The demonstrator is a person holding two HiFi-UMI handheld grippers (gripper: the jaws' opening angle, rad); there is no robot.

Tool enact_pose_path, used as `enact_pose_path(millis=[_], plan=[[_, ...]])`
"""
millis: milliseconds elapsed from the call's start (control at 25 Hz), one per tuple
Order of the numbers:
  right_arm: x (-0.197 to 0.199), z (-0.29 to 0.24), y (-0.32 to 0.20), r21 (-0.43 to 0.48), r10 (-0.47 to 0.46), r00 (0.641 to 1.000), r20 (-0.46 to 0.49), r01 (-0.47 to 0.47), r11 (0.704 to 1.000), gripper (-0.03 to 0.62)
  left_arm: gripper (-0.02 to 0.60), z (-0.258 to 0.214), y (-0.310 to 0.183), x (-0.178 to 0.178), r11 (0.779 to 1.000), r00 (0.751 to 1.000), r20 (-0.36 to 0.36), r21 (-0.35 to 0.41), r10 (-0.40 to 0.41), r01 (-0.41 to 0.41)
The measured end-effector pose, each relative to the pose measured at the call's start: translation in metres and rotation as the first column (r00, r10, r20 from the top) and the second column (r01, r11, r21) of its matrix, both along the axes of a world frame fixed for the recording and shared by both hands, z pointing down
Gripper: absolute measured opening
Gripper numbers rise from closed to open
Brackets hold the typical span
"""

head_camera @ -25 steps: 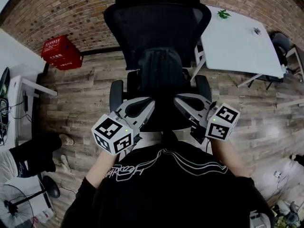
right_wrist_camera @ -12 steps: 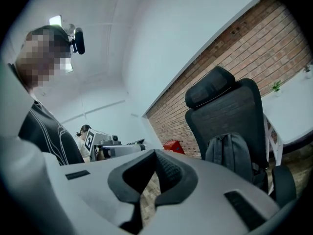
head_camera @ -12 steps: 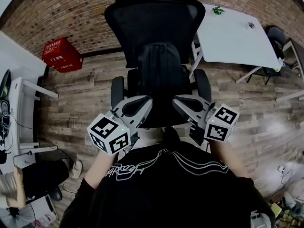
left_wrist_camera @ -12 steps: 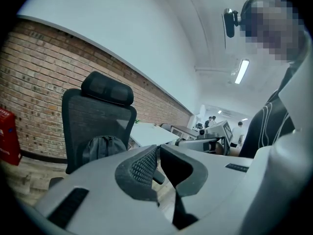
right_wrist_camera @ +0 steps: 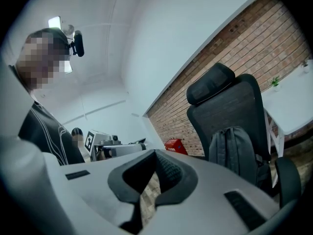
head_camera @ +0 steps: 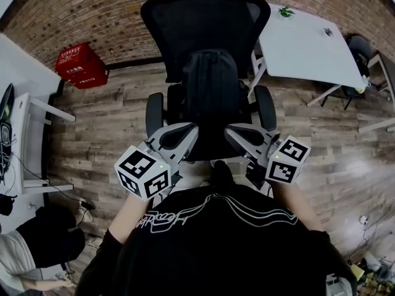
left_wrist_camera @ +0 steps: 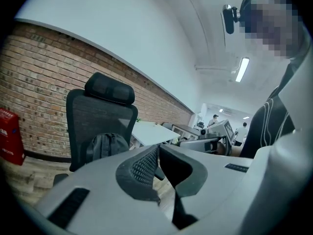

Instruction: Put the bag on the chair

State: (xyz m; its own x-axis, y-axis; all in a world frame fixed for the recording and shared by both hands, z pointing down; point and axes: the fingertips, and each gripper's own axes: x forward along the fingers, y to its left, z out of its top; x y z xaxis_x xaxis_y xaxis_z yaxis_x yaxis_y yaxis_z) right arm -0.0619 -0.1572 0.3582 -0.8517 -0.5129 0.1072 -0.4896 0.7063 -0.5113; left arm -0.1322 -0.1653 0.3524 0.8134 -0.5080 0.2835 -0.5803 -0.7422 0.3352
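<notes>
The black bag [head_camera: 210, 85] stands upright on the seat of the black mesh office chair [head_camera: 203, 23], leaning on its backrest. My left gripper [head_camera: 192, 129] and right gripper [head_camera: 229, 130] hover side by side just in front of the seat, apart from the bag. Both are shut with nothing between the jaws. In the left gripper view the shut left gripper [left_wrist_camera: 157, 149] points past the bag [left_wrist_camera: 105, 148] on the chair [left_wrist_camera: 100, 116]. The right gripper view shows the shut right gripper [right_wrist_camera: 155, 153], with the bag [right_wrist_camera: 237, 148] on the chair [right_wrist_camera: 230, 102] beyond it.
A white table [head_camera: 308, 48] with a small plant stands right of the chair. A red crate [head_camera: 80, 65] sits by the brick wall at the left. A white desk [head_camera: 24, 140] and a crouching person [head_camera: 37, 251] are at the far left. The floor is wood.
Both grippers have drawn back a little from the chair, still shut and empty. The bag stays on the seat. The person at the lower left has moved further down.
</notes>
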Motion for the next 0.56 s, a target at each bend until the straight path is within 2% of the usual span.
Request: enact_pose_path(millis=[560], plan=[[-0.012,0.001,0.013,-0.004,0.022,1.0,-0.018,-0.022,1.0,-0.005,0.038,0.001,0.016,-0.019,1.0,1.0,-0.006,-0.016,0.002,-0.002]])
